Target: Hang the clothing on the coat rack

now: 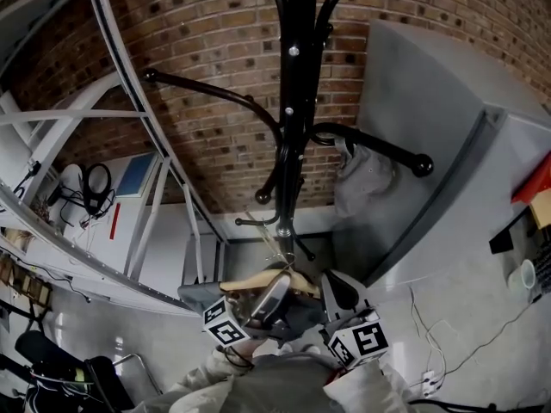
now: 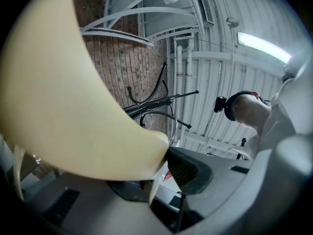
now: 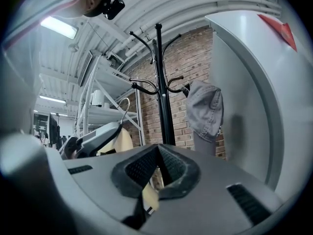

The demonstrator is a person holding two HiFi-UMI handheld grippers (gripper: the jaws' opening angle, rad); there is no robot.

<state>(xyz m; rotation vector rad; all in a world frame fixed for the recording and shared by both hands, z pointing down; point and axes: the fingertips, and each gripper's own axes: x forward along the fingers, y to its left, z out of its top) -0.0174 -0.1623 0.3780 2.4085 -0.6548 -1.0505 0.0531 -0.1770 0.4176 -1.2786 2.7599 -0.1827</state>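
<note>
L gripper (image 2: 156,177), R gripper (image 3: 156,175) both clamp hanger (image 1: 254,280), long axis crosswise, hook (image 3: 122,112) up.

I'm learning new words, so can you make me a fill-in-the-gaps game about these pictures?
The wall behind the tall black metal coat rack is made of ____.
The cloth garment already hanging on that rack is coloured ____.
The left gripper and right gripper both clamp one pale wooden ____.
Missing words: brick, grey, hanger.
</note>
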